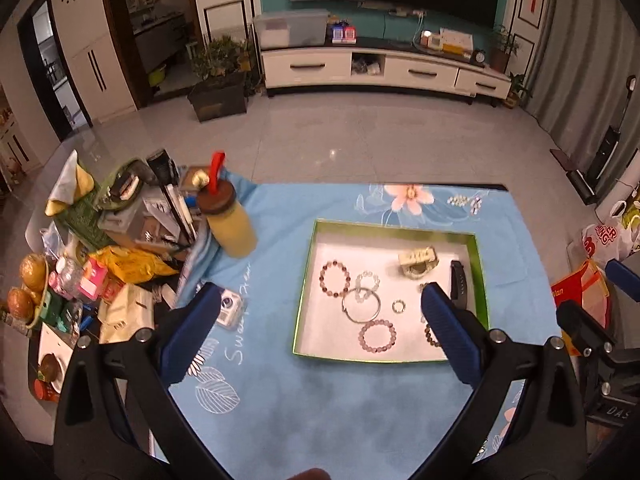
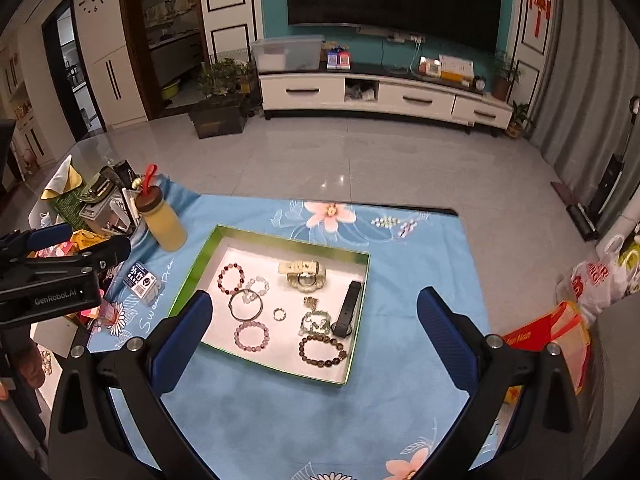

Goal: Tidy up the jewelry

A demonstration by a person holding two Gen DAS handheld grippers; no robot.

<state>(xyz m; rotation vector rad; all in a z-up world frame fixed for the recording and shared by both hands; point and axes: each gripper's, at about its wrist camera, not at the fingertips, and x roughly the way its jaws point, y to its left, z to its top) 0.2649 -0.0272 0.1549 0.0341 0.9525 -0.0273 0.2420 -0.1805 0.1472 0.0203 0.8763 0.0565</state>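
Observation:
A green-rimmed tray (image 1: 314, 264) (image 2: 192, 268) with a white floor lies on the blue cloth. In it lie a dark red bead bracelet (image 1: 335, 279) (image 2: 231, 279), a clear bead bracelet (image 1: 367, 280) (image 2: 258, 285), a silver bangle (image 1: 361, 305) (image 2: 245, 305), a small ring (image 1: 399, 306) (image 2: 279, 314), a pink bead bracelet (image 1: 377, 336) (image 2: 251, 336), a pale watch (image 1: 418, 262) (image 2: 303, 274), a black band (image 1: 457, 284) (image 2: 347, 314) and a brown bead bracelet (image 2: 322, 351). My left gripper (image 1: 318, 300) hovers open above the tray's near left. My right gripper (image 2: 314, 304) hovers open over the tray, holding nothing.
A yellow bottle (image 1: 230, 220) (image 2: 163, 222) with a red loop stands left of the tray. A small card packet (image 1: 229, 312) (image 2: 142, 280) lies on the cloth. Cluttered boxes and fruit (image 1: 28, 280) fill the table's left end. Two bead strands (image 2: 396, 224) lie beyond the tray. Bags (image 2: 592, 280) sit at right.

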